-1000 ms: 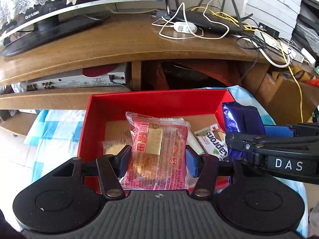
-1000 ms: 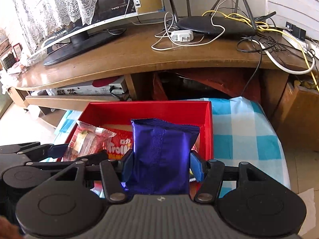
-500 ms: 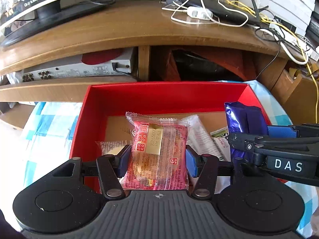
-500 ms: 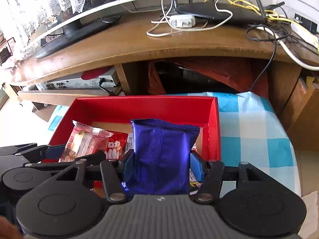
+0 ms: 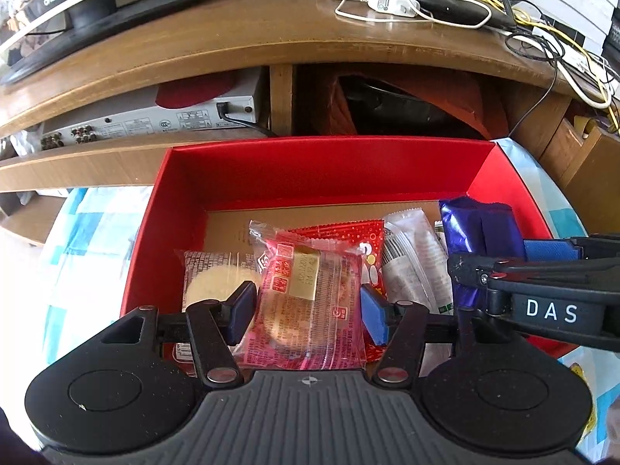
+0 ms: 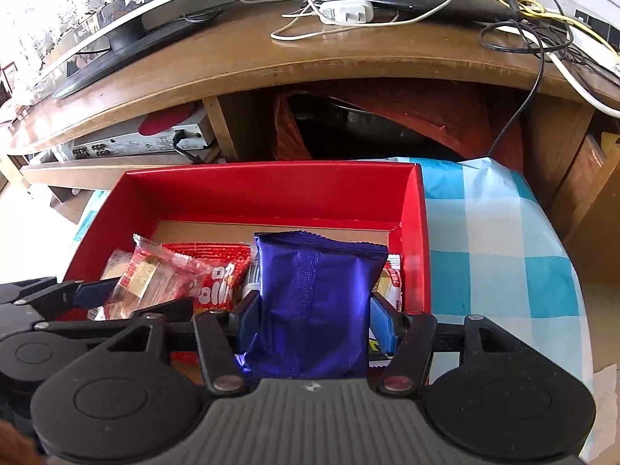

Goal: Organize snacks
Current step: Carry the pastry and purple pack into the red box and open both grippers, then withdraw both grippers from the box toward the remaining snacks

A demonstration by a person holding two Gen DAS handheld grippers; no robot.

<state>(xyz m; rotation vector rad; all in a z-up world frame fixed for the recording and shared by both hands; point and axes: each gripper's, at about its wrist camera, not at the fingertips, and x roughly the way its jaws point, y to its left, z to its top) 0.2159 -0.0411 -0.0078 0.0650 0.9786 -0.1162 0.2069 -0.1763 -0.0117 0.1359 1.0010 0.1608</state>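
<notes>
Snacks in crinkly wrappers lie in the red cardboard box [image 5: 240,170] with a brown floor, which sits on a blue-and-white checked cloth [image 6: 500,255] in front of a wooden TV stand [image 5: 271,35]. The left gripper [image 5: 308,310] frames a pink, clear-windowed pastry packet [image 5: 306,302]; its jaws are opening, and small gaps show between the blue pads [image 5: 242,310] and the packet's edges, where a second ago they pinched it. The packet now sits low among the other snacks, over a clear packet with a pale round biscuit [image 5: 211,275] and a red spotted candy bag [image 5: 364,240], with a white wrapper [image 5: 418,255] to its right. Both grippers have sunk toward the box since the earlier frames, so its far wall fills more of each view.

The right gripper [image 6: 314,321] clamps a glossy dark-blue foil pouch [image 6: 314,302], standing upright, pads pressed on both sides as before. The pouch's lower end reaches down inside the box near its right wall [image 6: 416,240], beside the red candy bag [image 6: 217,279].
</notes>
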